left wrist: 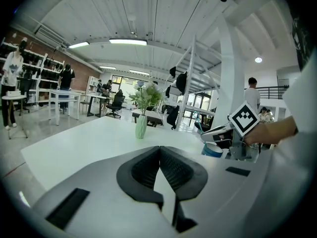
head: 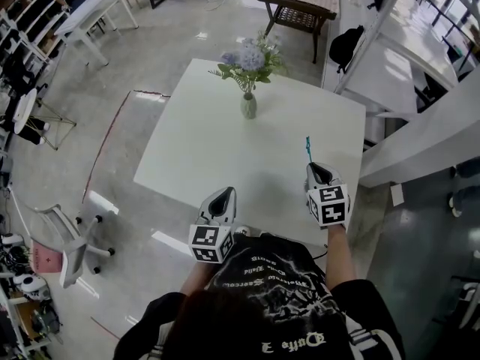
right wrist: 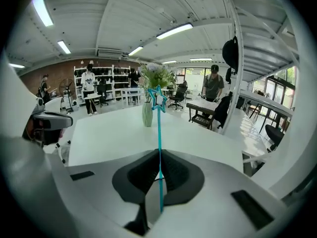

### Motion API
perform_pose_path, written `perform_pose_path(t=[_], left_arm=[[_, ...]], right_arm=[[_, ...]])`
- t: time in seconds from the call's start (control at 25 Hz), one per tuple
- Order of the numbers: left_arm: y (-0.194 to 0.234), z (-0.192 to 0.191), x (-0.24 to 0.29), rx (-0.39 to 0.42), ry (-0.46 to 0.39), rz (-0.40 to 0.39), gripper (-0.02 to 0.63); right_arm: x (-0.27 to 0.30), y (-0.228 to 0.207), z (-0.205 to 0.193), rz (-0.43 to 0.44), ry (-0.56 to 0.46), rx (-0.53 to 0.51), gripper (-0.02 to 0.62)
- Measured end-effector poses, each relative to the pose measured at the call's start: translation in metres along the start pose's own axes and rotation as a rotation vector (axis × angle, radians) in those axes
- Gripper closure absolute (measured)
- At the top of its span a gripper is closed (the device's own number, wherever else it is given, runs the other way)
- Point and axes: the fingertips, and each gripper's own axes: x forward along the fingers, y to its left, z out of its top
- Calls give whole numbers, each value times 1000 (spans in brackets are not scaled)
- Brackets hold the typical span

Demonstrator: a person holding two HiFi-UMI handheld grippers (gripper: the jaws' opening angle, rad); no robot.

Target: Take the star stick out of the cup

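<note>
A thin teal star stick (right wrist: 159, 128) stands upright between the pads of my right gripper (right wrist: 159, 162), which is shut on it. In the head view the stick (head: 308, 150) pokes up past the right gripper (head: 316, 168) near the white table's (head: 210, 156) right front edge. The left gripper view shows a blue cup (left wrist: 214, 150) on the table just below the right gripper (left wrist: 218, 131). The stick's lower end and the cup's inside are hidden. My left gripper (left wrist: 159, 150) is shut on nothing and hovers at the table's front edge (head: 223, 195).
A pale vase of flowers (head: 248, 105) stands near the table's far edge. A white office chair (head: 75, 246) is on the floor to the left, and white benches (head: 420, 126) run along the right. Several people stand far off by shelves (right wrist: 89, 86).
</note>
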Motion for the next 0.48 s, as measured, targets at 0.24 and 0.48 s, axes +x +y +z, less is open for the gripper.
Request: perform_pose_path(t=[0.24, 0.48], left_arm=[[2, 0, 2, 3, 2, -1, 586], [-1, 0, 4, 21, 6, -17, 586]], right_arm=[[-2, -2, 7, -23, -38, -14, 581], [-11, -3, 20, -36, -103, -9, 581]])
